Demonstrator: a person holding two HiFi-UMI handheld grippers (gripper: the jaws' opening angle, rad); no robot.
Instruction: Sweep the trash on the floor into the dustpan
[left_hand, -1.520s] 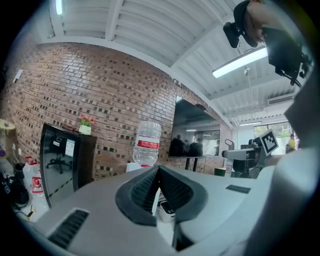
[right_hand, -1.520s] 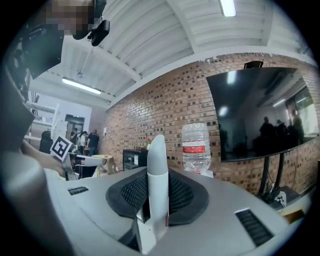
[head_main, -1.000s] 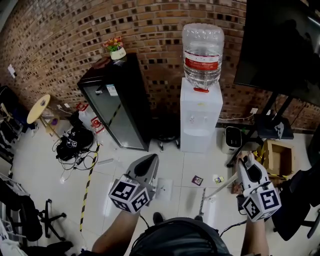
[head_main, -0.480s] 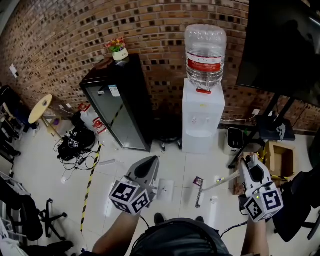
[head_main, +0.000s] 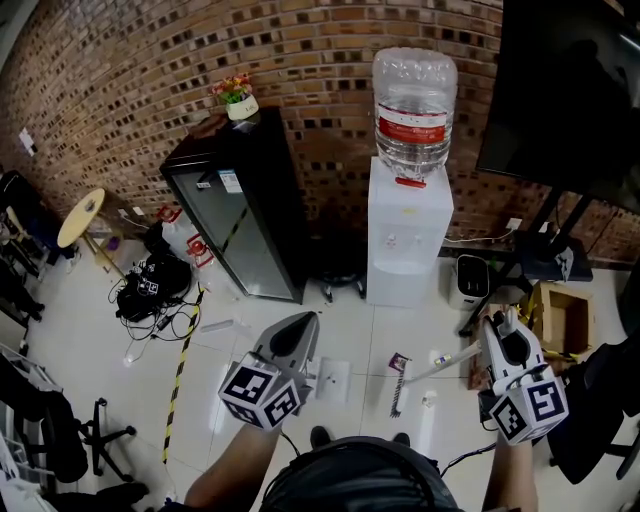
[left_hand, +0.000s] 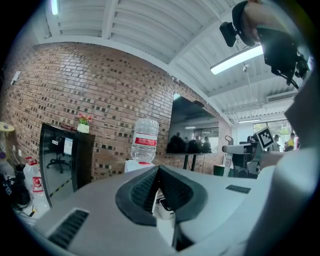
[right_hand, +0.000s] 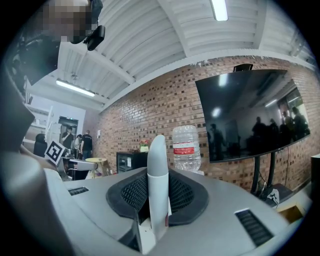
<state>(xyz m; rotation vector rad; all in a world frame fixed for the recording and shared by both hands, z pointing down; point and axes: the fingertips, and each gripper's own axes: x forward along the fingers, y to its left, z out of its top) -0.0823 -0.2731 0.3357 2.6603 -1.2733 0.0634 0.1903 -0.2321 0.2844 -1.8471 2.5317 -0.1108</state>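
In the head view my right gripper (head_main: 497, 320) is shut on the pale broom handle (head_main: 447, 364), which slants down and left to the dark broom head (head_main: 397, 390) on the white floor. A purple wrapper (head_main: 398, 361) lies against the broom head's top end. Just right of it lies a small scrap (head_main: 438, 358). My left gripper (head_main: 303, 322) is shut and holds the white dustpan (head_main: 333, 381), which rests on the floor left of the broom. In the right gripper view the handle (right_hand: 157, 180) stands upright between the shut jaws (right_hand: 156, 200). The left gripper view shows the jaws (left_hand: 159, 176) pressed together.
A white water dispenser (head_main: 408, 240) and a black fridge (head_main: 235, 210) stand against the brick wall. A small white appliance (head_main: 467, 280), a TV stand leg (head_main: 500, 285) and a cardboard box (head_main: 560, 315) sit to the right. Tangled cables (head_main: 150, 290) and striped floor tape (head_main: 178, 370) lie to the left.
The broom head has slid up and left across the floor to the purple wrapper. The right gripper moved slightly with it. The left gripper and dustpan stayed in place.
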